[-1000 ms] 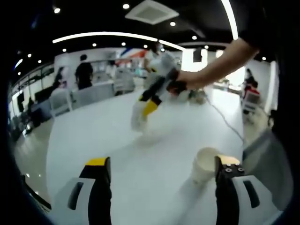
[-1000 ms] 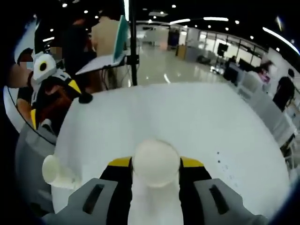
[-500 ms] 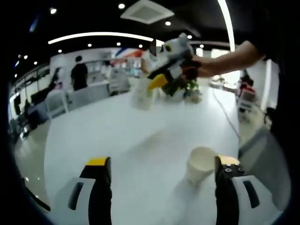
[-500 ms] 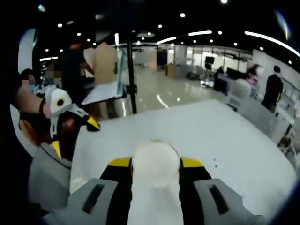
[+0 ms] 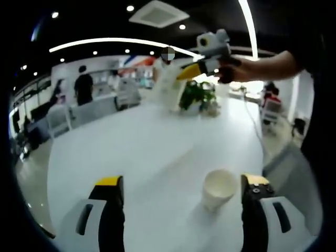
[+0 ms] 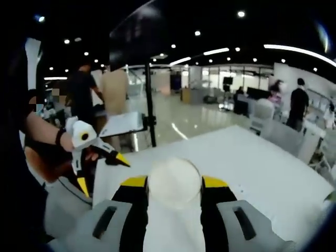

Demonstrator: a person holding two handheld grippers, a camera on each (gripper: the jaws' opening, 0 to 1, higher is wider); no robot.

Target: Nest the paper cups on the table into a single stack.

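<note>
— So where is each cup, and which way does it point?
— One paper cup (image 5: 218, 188) stands upright on the white table (image 5: 136, 152), mouth up, near its edge, just inside the left gripper (image 5: 178, 210) — jaws wide; the right gripper (image 6: 174, 194) clamps a second cup (image 6: 174, 184), long axis running forward along its jaws.
— Anything nearby?
— A potted plant (image 5: 197, 97) at the far edge; no readable writing.

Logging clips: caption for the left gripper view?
Open left gripper beside an upright paper cup on the white table.
</note>
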